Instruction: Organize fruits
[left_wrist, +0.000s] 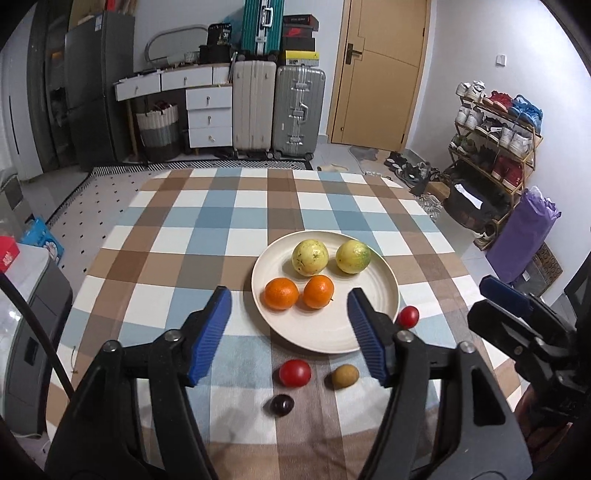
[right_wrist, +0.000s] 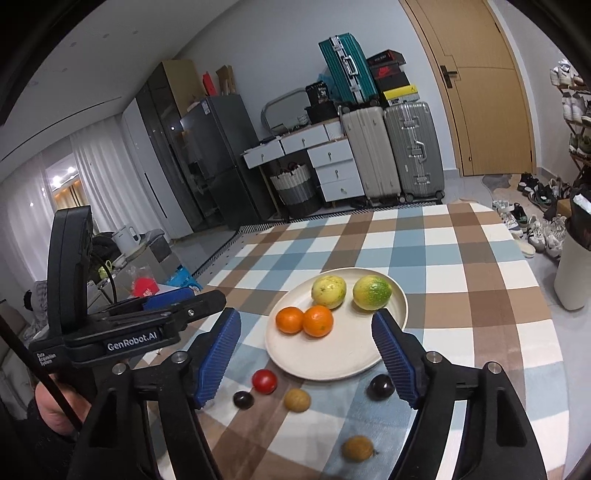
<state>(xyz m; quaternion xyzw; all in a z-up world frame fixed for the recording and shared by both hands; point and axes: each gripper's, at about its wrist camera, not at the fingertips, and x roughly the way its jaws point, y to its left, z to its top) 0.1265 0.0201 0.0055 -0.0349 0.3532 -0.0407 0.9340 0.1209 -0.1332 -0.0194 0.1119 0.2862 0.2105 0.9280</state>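
Left gripper (left_wrist: 288, 332): blue ribbed pads on black arms; jaws wide, nothing between the pads; it hangs above the near edge of the plate, pointing away toward the far wall.
Table (left_wrist: 192, 236): cloth in brown, blue and white checks; flat weave.
Plate (left_wrist: 384, 280): round, cream, faint ridged rings; it sits right of the table's middle.
Oranges (left_wrist: 281, 293): two, smooth and round, no long axis to speak of; side by side at the plate's near left, touching in the right wrist view.
Yellow fruits (left_wrist: 310, 257): two, round, speckled skin, the right one tinged green; behind the oranges on the plate, close but apart.
Loose fruit: a dark plum (left_wrist: 281, 405), a red tomato (left_wrist: 294, 373), a brown round fruit (left_wrist: 345, 376) and a second tomato (left_wrist: 407, 316); all on the cloth just off the plate's near rim; another dark plum (right_wrist: 380, 386) and a blurred tan fruit (right_wrist: 357, 448) show in the right wrist view.
Right gripper (right_wrist: 306, 358): same blue ribbed pads; jaws wide, empty; above the plate's near rim.
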